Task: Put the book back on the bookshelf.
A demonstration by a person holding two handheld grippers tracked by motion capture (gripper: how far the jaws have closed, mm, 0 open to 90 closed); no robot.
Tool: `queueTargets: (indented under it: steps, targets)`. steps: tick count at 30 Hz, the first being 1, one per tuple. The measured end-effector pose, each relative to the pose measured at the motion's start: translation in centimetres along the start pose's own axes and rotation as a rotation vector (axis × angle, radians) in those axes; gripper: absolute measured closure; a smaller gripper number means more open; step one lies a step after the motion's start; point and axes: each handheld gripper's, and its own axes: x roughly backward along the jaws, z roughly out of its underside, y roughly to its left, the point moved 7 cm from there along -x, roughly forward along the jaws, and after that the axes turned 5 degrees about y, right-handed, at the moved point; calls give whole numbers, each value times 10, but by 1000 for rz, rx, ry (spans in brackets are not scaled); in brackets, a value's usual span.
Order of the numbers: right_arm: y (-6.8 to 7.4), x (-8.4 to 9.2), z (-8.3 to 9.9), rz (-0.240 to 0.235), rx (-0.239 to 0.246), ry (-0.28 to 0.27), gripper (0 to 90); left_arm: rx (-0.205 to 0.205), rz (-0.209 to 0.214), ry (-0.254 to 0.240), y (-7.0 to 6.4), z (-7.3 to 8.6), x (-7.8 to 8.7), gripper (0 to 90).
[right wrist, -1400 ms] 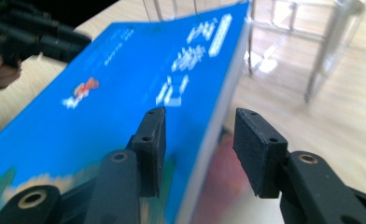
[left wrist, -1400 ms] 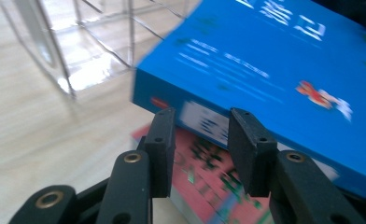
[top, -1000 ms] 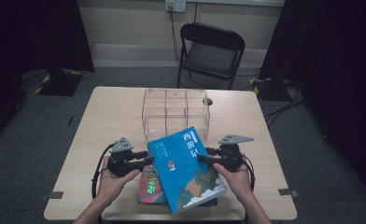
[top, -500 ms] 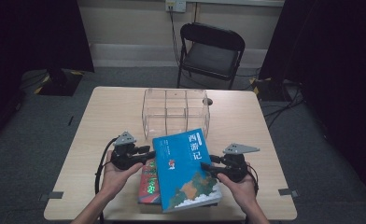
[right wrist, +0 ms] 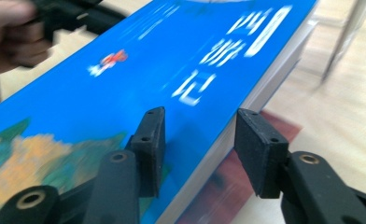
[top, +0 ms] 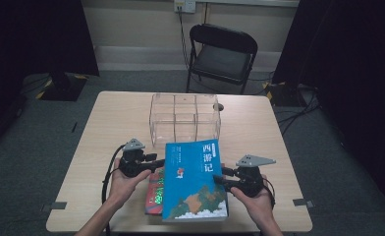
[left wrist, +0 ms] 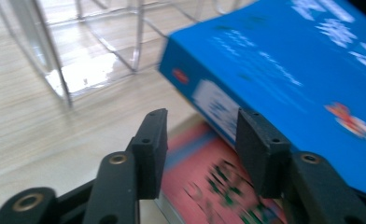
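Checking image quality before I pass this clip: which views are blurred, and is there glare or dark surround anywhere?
High view: sharp, the table evenly lit, surroundings dark. Left gripper view: jaws crisp, the blue book and the red book under it smeared by blur; bright glare on the clear plastic organizer. Right gripper view: the blue book's title characters streaked, the other hand soft.

Red book (top: 154, 195) mostly hidden under blue book (top: 194, 181) (title blurred) — unreadable

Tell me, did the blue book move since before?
Yes. The blue book swung straighter and slid toward the table's near edge, away from the clear box.
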Motion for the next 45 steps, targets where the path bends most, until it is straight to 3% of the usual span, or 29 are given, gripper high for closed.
queueTargets:
  steps: [3, 4, 5, 6, 7, 8, 9, 11, 12, 13, 14, 15, 19, 21, 27, 29, 30, 36, 41, 44, 45]
  targets:
    - [-5, -2, -6, 1, -11, -10, 545, -26, 13, -18, -10, 0, 8, 529]
    - [-9, -4, -14, 7, -8, -27, 546, -49, 0, -19, -18, 0, 11, 546]
    - [-12, -5, -20, 19, -10, -39, 563, -49, 0, -19, -18, 0, 11, 548]
    - [-14, -6, -23, 17, -17, -46, 588, -76, -52, -18, -19, 0, 11, 536]
    - [-14, -6, -23, 17, -17, -46, 588, -76, -52, -18, -19, 0, 11, 558]
    - [-19, -12, -29, 36, -38, -62, 646, -39, -25, -32, -17, -2, 10, 564]
    - [-22, -15, -29, 61, -41, -58, 659, -39, -25, -32, -17, -2, 10, 557]
    - [-24, -17, -29, 63, -50, -66, 672, -27, -2, -43, -15, -2, 11, 519]
    - [-30, -21, -26, 69, -102, -70, 683, -10, 33, -55, -15, -1, 12, 520]
    - [-30, -21, -26, 69, -102, -70, 683, -10, 33, -55, -15, -1, 12, 524]
    - [-32, -23, -21, 25, -123, -77, 685, -23, 26, -47, -14, 1, 11, 526]
    - [-32, -22, -20, 13, -134, -80, 685, -10, 34, -44, -14, 1, 11, 522]
    - [-29, -21, -16, 15, -140, -85, 685, -10, 33, -55, -16, 0, 12, 518]
    - [-25, -18, -13, 6, -138, -72, 687, 10, 70, -67, -17, -1, 13, 490]
    - [-23, -16, -12, 7, -128, -66, 683, -32, 118, -41, -30, -1, 5, 481]
    - [-24, -17, -13, 2, -134, -70, 641, -26, 117, -32, -33, -4, 2, 499]
    - [-25, -22, -14, -2, -150, -73, 559, -32, 106, -34, -33, -4, 1, 490]
    - [-26, -30, -16, -6, -185, -81, 457, -18, 117, -44, -32, -3, 0, 488]
    - [-29, -33, -14, -7, -217, -90, 403, -18, 117, -46, -32, -3, 0, 487]
    - [-27, -37, -14, -57, -261, -88, 417, -10, 126, -50, -31, -2, 0, 486]
    - [-26, -38, -14, -55, -263, -86, 416, -10, 125, -48, -31, -2, 0, 486]
